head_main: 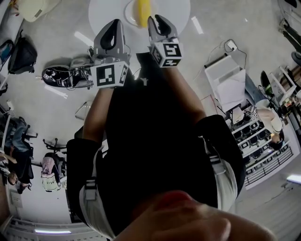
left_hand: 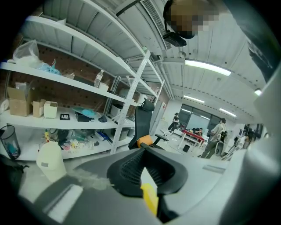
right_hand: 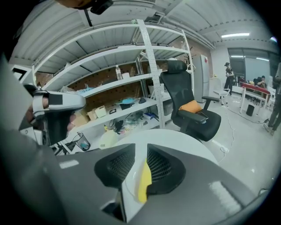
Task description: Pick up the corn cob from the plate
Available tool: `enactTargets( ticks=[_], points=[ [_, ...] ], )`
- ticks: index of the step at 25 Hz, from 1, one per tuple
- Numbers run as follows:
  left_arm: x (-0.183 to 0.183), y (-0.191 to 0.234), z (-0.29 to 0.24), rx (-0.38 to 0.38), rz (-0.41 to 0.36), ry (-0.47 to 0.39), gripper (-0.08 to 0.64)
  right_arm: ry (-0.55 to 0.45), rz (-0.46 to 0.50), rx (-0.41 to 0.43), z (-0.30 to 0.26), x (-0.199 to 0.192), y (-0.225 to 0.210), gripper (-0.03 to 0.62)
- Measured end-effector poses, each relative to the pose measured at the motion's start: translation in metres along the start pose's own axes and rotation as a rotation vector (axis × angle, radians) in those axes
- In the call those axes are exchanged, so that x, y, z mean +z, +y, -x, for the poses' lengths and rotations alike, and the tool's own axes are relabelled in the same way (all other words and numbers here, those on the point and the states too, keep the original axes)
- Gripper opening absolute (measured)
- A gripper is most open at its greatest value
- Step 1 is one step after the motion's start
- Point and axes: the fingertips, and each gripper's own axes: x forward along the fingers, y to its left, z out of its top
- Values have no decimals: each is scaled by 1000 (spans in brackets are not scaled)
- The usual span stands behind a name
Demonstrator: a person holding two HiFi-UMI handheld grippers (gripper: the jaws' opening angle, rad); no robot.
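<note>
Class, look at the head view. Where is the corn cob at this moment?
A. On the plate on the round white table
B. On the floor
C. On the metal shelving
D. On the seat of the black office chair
A: the head view shows the yellow corn cob lying on the plate, which stands on the round white table.

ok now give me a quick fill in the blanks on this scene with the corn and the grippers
1. The corn cob lies on a ____ on the round table.
2. The corn cob's colour is ____.
3. The right gripper has its jaws ____, with nothing gripped.
4. Beyond the table, the right gripper view shows a black office ____ by the shelves.
Missing words: plate, yellow, apart, chair.
</note>
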Motion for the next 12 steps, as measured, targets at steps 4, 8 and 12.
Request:
enactTargets(
  ticks=[4, 8, 12],
  points=[
    [-4, -1, -7, -6, 18, 4, 6, 33, -6, -12, -12, -11, -8, 100],
    [-7, 2, -15, -1, 28, 1, 6, 70, -6, -12, -25, -23, -14, 142],
    [-15, 10, -22, 7, 42, 15, 6, 118, -15, -14, -42, -40, -18, 175]
  ],
)
